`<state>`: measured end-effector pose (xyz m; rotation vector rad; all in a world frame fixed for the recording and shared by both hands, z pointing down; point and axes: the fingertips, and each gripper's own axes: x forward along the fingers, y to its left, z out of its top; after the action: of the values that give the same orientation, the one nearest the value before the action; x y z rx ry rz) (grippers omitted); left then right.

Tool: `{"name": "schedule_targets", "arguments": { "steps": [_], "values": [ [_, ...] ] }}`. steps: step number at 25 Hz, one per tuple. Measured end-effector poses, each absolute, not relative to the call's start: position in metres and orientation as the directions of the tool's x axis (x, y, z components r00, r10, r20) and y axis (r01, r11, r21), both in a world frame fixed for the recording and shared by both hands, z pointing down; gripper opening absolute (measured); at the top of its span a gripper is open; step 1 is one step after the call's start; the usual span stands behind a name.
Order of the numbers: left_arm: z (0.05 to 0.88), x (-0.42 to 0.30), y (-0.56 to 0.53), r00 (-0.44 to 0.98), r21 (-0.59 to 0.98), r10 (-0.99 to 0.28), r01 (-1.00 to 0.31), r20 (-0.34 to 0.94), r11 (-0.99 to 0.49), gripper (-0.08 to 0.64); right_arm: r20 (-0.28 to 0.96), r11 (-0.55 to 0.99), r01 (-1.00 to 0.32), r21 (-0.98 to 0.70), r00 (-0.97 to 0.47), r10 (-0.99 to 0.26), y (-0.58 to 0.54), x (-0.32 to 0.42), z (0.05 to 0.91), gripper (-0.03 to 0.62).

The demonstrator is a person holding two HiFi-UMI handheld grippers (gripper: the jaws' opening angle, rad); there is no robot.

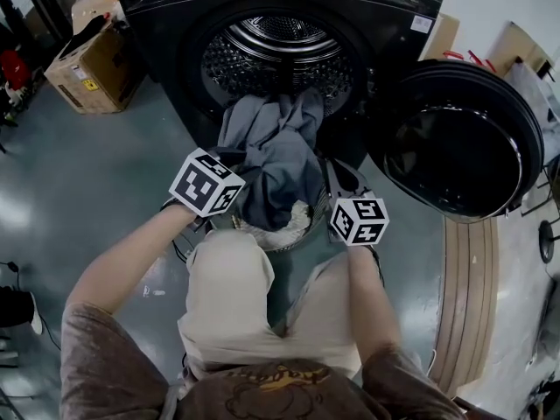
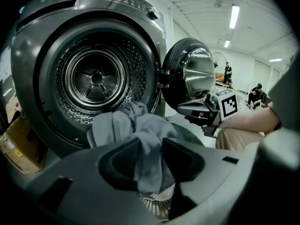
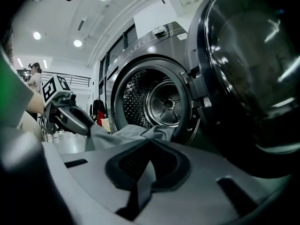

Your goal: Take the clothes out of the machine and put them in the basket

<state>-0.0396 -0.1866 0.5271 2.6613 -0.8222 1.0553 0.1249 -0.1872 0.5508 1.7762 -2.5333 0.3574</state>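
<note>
Head view, glossy floor (cardboard box), clothes draped from machine

Your left gripper: angled downward, jaws partly apart, grey garment loose between. Your right gripper: near level, jaws pinched on same garment. Left forearm, right forearm: both extended forward.

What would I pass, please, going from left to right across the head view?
cardboard box → left tongs → grey garment → right tongs → open machine door
</note>
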Motion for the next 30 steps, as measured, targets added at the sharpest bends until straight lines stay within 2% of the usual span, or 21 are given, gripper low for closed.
{"name": "schedule_targets", "arguments": {
  "steps": [3, 7, 20, 22, 27, 30],
  "values": [
    [0.529, -0.039, -0.209, 0.598, -0.066, -0.48, -0.581, 0.642, -0.811, 0.231, 0.151, 0.326, -0.93, -0.171, -0.351, -0.924, -0.186, 0.123, 0.548, -0.003],
    [0.541, -0.031, -0.246, 0.591, -0.063, -0.514, -0.616, 0.622, -0.785, 0.271, 0.154, 0.328, -0.932, -0.158, -0.351, -0.924, -0.184, 0.122, 0.546, -0.003],
    [0.609, -0.002, -0.376, 0.463, -0.083, -0.643, -0.77, 0.61, -0.633, 0.296, 0.178, 0.285, -0.95, -0.125, -0.304, -0.936, -0.176, 0.132, 0.544, -0.003],
    [0.61, -0.003, -0.385, 0.438, -0.082, -0.667, -0.798, 0.603, -0.597, 0.282, 0.178, 0.276, -0.953, -0.128, -0.296, -0.939, -0.176, 0.133, 0.543, -0.003],
    [0.61, -0.004, -0.394, 0.367, -0.192, -0.74, -0.813, 0.563, -0.549, 0.175, 0.175, 0.274, -0.953, -0.126, -0.293, -0.94, -0.178, 0.134, 0.543, -0.003],
    [0.608, -0.01, -0.393, 0.357, -0.193, -0.744, -0.819, 0.565, -0.54, 0.044, 0.177, 0.283, -0.951, -0.127, -0.303, -0.937, -0.18, 0.128, 0.544, -0.003]
  ]
}}
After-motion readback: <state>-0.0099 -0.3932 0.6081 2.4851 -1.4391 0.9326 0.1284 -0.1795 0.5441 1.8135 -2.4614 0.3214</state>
